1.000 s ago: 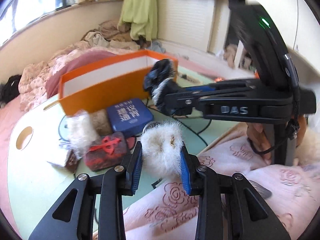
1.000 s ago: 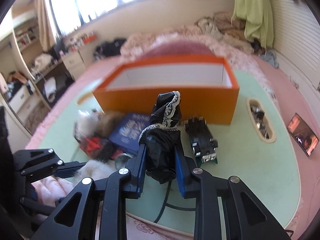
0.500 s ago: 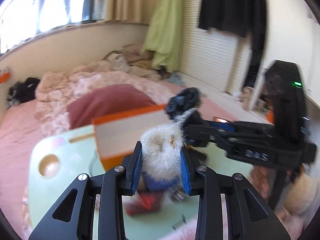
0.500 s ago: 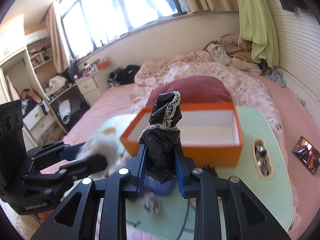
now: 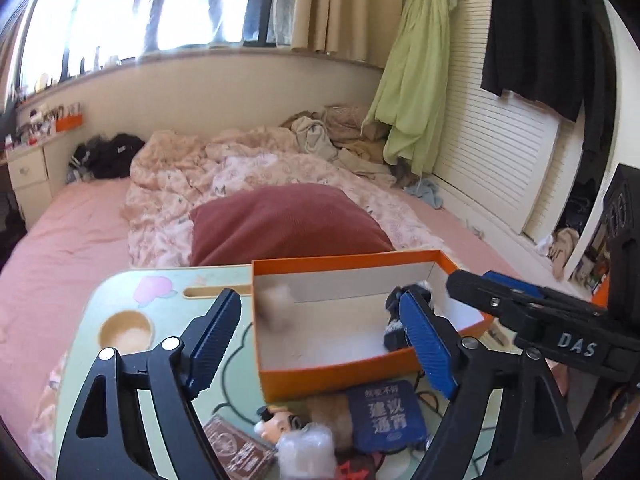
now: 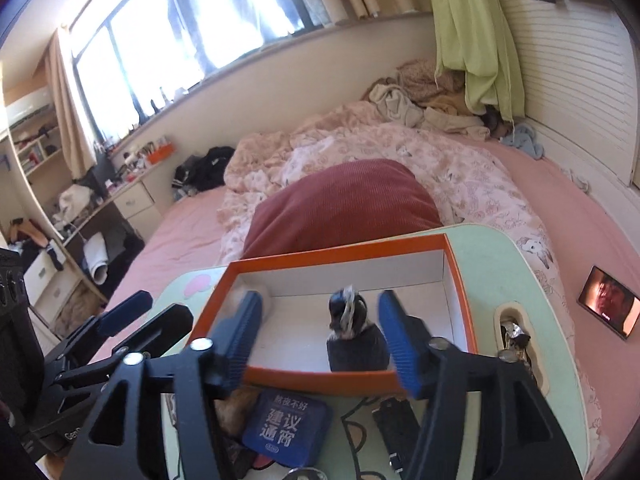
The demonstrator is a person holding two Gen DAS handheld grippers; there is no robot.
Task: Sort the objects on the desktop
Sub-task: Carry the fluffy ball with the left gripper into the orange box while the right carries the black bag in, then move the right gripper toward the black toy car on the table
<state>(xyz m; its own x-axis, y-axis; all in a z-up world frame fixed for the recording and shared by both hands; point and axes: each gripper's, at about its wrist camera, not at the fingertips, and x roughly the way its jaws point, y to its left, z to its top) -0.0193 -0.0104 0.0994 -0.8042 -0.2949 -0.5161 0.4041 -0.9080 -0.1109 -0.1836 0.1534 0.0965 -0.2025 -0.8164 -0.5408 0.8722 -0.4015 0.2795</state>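
Both grippers, left [image 5: 320, 344] and right [image 6: 320, 344], are hanging wide open over the orange cardboard box [image 6: 320, 376]; white fluffy pompom [image 5: 276, 304] and black lace-trimmed cloth bundle [image 6: 352, 332] are sitting inside.

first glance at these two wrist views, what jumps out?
The orange box in the middle of the green lap table, with a black lace-trimmed cloth bundle and a blurred white fluffy ball inside it. Both the left hand-held gripper and right hand-held gripper are spread open over the box. In front of the box lies a blue pouch among other clutter.
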